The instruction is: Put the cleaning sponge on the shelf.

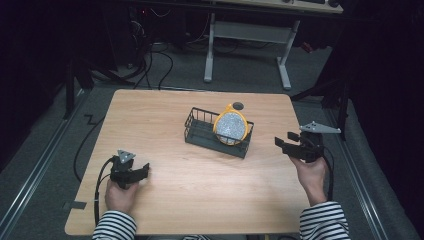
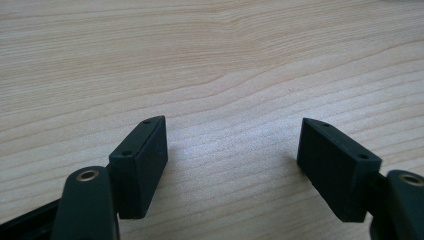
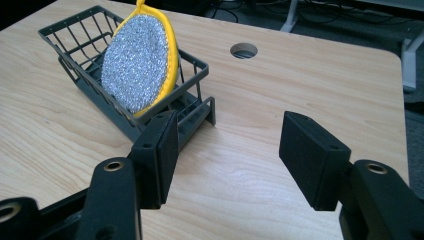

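A dark wire basket (image 1: 207, 134) sits near the middle of the wooden worktop (image 1: 200, 190), a bit toward the far side. Inside it a round scrubber (image 1: 230, 127) stands on its edge and leans against the basket's right end. The scrubber is silver and sparkly with a yellow rim, and its top pokes up above the wires. Just behind the basket there is a small round hole (image 1: 238, 105) in the worktop. The right claw (image 1: 280, 142) is held over the right edge of the worktop and points toward the basket. Its jaws are spread wide and nothing is between them — just bare wood. It is near the basket but not touching it. In the right gripper view the basket (image 3: 130, 95) and the scrubber (image 3: 137, 70) show just past the left jaw of the right claw (image 3: 227, 137). The left claw (image 1: 144, 170) is low at the near left part of the worktop, well apart from the basket. Its jaws are spread wide too — in the left gripper view the left claw (image 2: 232, 145) has plain wood between its jaws and holds nothing. Both arms wear sleeves (image 1: 115, 226) with black and white stripes. A cable trails from each claw.
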A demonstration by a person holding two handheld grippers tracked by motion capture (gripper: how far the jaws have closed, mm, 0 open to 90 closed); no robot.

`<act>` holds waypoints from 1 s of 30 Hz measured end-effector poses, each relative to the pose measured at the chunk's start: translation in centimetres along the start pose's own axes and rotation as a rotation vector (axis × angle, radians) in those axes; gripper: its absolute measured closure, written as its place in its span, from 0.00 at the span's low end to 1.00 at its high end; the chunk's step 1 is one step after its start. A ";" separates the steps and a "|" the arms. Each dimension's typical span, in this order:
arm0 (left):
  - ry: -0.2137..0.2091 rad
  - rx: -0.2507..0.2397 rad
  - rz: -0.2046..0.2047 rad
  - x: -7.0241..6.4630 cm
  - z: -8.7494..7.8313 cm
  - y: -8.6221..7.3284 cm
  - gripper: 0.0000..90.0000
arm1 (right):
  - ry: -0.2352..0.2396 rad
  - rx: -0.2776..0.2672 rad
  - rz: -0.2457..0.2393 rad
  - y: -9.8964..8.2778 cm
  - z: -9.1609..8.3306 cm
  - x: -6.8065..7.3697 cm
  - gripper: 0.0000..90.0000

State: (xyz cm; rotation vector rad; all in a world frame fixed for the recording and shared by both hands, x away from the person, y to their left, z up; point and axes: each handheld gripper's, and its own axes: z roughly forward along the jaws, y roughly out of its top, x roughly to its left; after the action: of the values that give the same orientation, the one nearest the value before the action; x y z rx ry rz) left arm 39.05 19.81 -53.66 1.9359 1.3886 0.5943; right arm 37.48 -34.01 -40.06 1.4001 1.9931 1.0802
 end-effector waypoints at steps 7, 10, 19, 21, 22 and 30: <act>-0.007 -0.003 -0.006 0.1 0.0 0.0 0.32 | 0.010 -0.006 0.027 -1.5 -0.3 -0.1 0.46; -0.011 -0.004 -0.009 0.1 -0.1 -0.1 0.32 | 0.015 0.001 0.030 -2.6 -0.3 0.1 0.46; -0.008 -0.002 -0.004 0.1 -0.1 -0.1 0.32 | 0.035 -0.006 0.055 -4.6 0.3 0.3 0.46; -0.009 -0.003 -0.005 0.1 -0.1 -0.1 0.32 | 0.045 0.002 0.068 -5.2 0.8 0.5 0.46; -0.009 -0.003 -0.005 0.1 -0.1 -0.1 0.32 | 0.045 0.002 0.068 -5.2 0.8 0.5 0.46; -0.009 -0.003 -0.006 0.1 -0.1 -0.1 0.32 | 0.054 0.008 0.077 -7.0 1.4 0.8 0.46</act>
State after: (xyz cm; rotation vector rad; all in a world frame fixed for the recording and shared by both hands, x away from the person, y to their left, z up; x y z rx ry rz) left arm 38.96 19.92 -53.66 1.9296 1.3867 0.5843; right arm 34.37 -33.97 -46.54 1.4780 1.9971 1.1560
